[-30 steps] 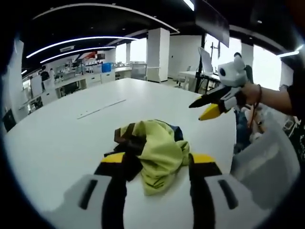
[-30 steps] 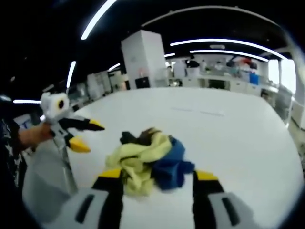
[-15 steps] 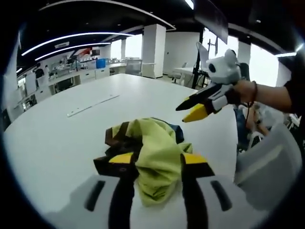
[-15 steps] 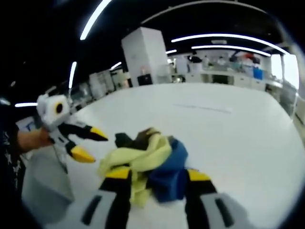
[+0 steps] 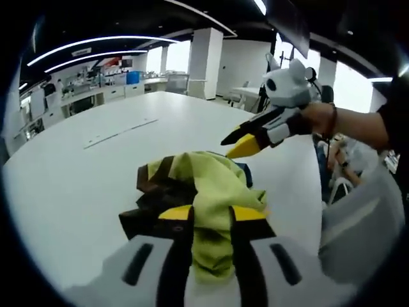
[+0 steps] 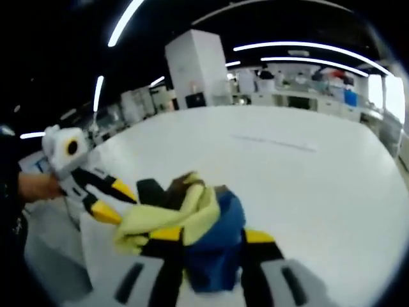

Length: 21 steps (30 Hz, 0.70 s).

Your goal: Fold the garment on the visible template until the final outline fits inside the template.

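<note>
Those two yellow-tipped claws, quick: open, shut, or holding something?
Left gripper: closed on the crumpled garment, pinching its yellow-green fabric.
Right gripper: closed on the same garment, at its blue part.

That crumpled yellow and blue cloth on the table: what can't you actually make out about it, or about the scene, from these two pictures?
- The garment: bunched up, so its type and full outline stay hidden in both views.
- Its near edge: covered by the left gripper in the left gripper view, and by the right gripper in the right gripper view, which is also motion-blurred.
- The template: a faint line on the table may belong to it; too small to tell.
</note>
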Each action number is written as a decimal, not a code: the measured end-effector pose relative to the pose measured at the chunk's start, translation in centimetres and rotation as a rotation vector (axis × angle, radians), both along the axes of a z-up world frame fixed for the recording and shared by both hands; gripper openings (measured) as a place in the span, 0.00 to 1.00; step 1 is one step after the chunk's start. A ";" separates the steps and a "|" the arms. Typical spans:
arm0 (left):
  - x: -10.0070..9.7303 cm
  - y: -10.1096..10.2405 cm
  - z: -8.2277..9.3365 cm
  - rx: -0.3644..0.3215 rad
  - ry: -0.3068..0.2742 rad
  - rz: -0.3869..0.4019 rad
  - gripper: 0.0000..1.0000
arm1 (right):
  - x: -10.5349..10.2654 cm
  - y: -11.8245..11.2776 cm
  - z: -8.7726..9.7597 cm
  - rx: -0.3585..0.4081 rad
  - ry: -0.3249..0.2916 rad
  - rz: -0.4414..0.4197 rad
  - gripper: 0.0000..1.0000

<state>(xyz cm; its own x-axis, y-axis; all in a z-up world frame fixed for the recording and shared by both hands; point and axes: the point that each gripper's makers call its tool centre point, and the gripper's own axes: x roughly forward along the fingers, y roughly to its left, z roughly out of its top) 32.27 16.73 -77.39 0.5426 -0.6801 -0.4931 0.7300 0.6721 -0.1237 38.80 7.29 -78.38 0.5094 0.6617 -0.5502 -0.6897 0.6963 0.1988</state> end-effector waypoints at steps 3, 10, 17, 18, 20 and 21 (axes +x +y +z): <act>0.0 -0.3 -0.5 0.006 0.008 -0.012 0.19 | 0.5 0.1 -0.4 -0.012 0.012 0.001 0.27; 0.2 -0.4 -1.8 0.006 0.057 -0.012 0.19 | 1.3 0.1 -1.8 -0.029 0.053 -0.010 0.20; 0.0 -0.4 -2.7 0.006 0.080 -0.002 0.12 | 1.2 0.2 -3.2 -0.050 0.101 -0.021 0.04; 0.1 -0.4 -2.7 0.004 0.082 -0.001 0.09 | 1.1 0.2 -3.3 -0.054 0.101 -0.020 0.00; 0.0 -0.4 -2.8 0.007 0.080 -0.003 0.06 | 1.2 0.1 -3.4 -0.065 0.099 -0.022 0.00; 0.0 -0.3 -2.7 0.008 0.077 -0.002 0.06 | 1.1 0.2 -3.3 -0.065 0.099 -0.022 0.00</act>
